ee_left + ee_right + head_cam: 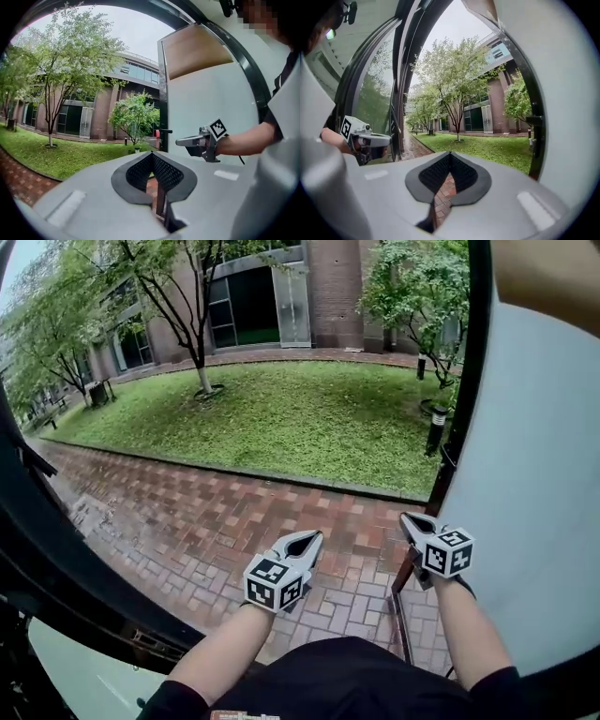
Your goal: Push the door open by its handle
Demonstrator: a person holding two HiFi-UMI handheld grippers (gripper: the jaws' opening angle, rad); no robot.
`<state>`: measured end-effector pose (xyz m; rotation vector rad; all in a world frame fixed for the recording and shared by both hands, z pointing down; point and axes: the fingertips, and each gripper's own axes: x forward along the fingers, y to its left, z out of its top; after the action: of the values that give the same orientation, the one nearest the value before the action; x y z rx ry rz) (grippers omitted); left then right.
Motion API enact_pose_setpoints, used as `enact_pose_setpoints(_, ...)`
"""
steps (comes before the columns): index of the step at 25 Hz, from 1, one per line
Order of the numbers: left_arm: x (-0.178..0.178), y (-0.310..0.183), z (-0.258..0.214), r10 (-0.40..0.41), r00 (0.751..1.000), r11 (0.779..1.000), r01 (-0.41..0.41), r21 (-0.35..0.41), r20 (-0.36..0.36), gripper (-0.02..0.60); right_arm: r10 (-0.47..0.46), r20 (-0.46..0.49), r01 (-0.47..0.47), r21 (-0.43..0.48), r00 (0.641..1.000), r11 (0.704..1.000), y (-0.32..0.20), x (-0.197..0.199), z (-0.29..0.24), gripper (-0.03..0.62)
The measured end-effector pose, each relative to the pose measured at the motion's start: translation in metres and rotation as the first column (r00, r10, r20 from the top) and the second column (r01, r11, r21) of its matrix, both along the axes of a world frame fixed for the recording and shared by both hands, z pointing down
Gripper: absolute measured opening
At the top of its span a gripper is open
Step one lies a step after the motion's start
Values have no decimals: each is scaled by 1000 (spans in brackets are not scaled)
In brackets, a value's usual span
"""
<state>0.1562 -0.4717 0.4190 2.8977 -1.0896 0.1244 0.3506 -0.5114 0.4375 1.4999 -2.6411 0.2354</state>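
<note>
Door [534, 502] — pale panel in a dark frame — stands swung outward at the right of the head view. The doorway is open onto brick paving [216, 512] and a lawn [281, 418] with trees and a brick building behind.

Handle [533, 122]: short dark lever on the door's leading edge. In the right gripper view it sits to the right of the jaw tips and above them, clearly apart; nothing touches it. In the left gripper view it lies beyond the tips, slightly up and to the right, also apart.

Right gripper [411, 519]: jaws together, tips meeting, nothing held — only paving shows through the opening behind the pads. It points out through the doorway, close alongside the door's panel near its edge. Contact with the panel cannot be judged.

Left gripper [309, 540]: jaws likewise closed tip to tip, empty. It is held over the paving near the middle of the opening, well clear of the door and of the dark frame [56, 559] at the left.

The two grippers are side by side, both pointing outward, with a bare forearm behind each.
</note>
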Motion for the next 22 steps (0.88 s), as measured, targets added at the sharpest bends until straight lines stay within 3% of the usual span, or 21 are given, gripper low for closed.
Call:
enact_pose_setpoints(9, -64, 160, -34, 42, 999, 998, -44, -47, -34, -3, 63, 1, -63, -17, 998, 998, 178, -54, -21, 2)
enact_pose_setpoints(16, -73, 265, -32, 55, 998, 997, -57, -43, -41, -3, 88, -14, -88, -9, 996, 996, 286, -56, -28, 2)
enact_pose_setpoints(22, -82, 366, -20, 15, 998, 998, -19, -66, -62, -3, 52, -2, -52, -16, 999, 999, 388, -62, -14, 2)
